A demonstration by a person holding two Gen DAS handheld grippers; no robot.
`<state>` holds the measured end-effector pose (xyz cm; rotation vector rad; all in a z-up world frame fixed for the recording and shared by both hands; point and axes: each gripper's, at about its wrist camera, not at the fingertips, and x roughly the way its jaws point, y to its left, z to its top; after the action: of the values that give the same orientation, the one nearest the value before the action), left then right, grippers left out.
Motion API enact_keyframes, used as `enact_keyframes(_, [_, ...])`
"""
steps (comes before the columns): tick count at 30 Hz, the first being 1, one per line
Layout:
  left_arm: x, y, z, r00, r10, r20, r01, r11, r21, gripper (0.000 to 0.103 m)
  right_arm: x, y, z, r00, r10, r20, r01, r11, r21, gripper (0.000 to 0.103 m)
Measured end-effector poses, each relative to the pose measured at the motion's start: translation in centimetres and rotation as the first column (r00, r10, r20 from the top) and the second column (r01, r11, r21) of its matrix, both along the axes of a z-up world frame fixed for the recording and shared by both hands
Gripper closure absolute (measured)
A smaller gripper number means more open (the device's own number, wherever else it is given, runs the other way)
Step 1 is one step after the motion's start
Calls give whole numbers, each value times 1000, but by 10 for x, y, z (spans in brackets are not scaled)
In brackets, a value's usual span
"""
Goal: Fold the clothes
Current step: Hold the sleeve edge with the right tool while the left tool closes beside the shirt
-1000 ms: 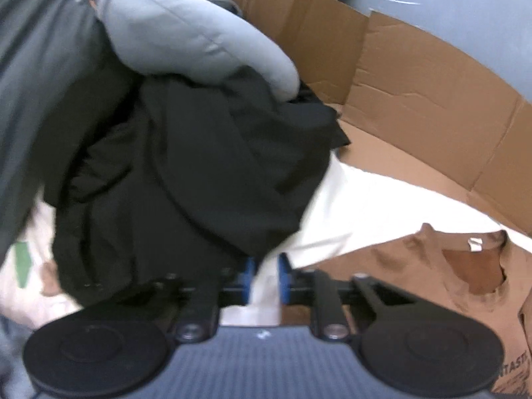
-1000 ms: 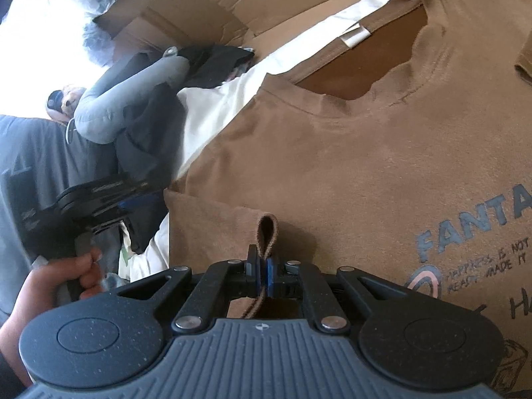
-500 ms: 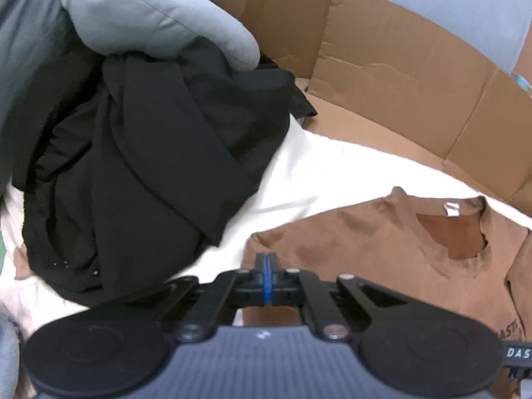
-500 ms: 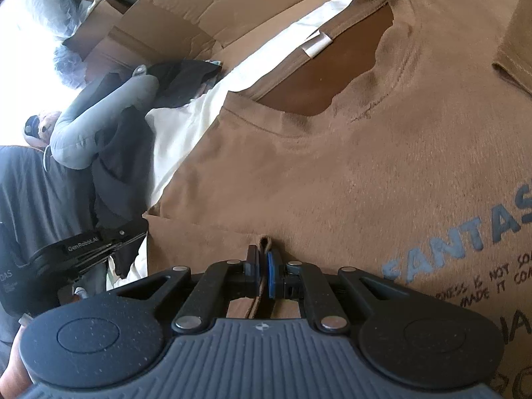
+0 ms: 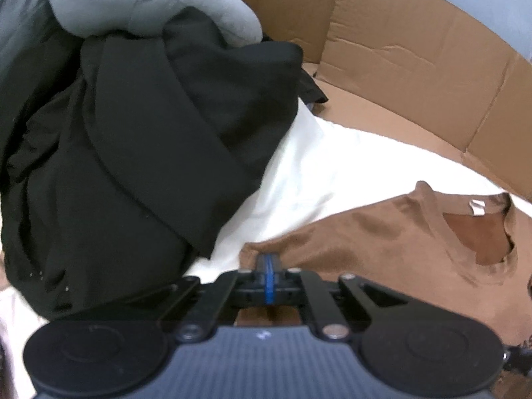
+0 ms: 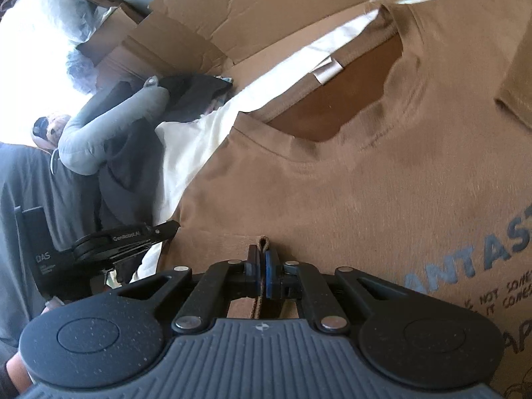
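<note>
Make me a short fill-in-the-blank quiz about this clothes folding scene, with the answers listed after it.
1. The right tongs are shut on a pinch of the ____ T-shirt.
2. The T-shirt's printed lettering is ____ in colour.
3. Beside the T-shirt lies a heap of ____ clothing, with a grey cushion on top.
4. The walls behind the clothes are made of ____.

Answers: brown; blue; black; cardboard

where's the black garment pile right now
In the left wrist view the crumpled black garment pile fills the left half, lying on the white sheet, under the grey padded cushion, left of the brown t-shirt.
</note>
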<state>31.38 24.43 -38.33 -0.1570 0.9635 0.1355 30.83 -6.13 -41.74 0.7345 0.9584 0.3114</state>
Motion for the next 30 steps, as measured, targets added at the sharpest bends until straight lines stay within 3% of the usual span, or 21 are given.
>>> enact_keyframes(8, [-3,6,8,1000,9,9,-9,1000,-18,100,7,1,-6,1000,23,-14,-23,999,-41,99])
enact_keyframes(16, [-38,15,34,998,23,57,-22,1000,-18,97,6,-3,-1,1000,23,8,-23,998,-53,99])
enact_keyframes(30, [-134,30,34,999,39,-34,-43,993,-111,97,14,3,5,999,34,28,-31,994,-104,100])
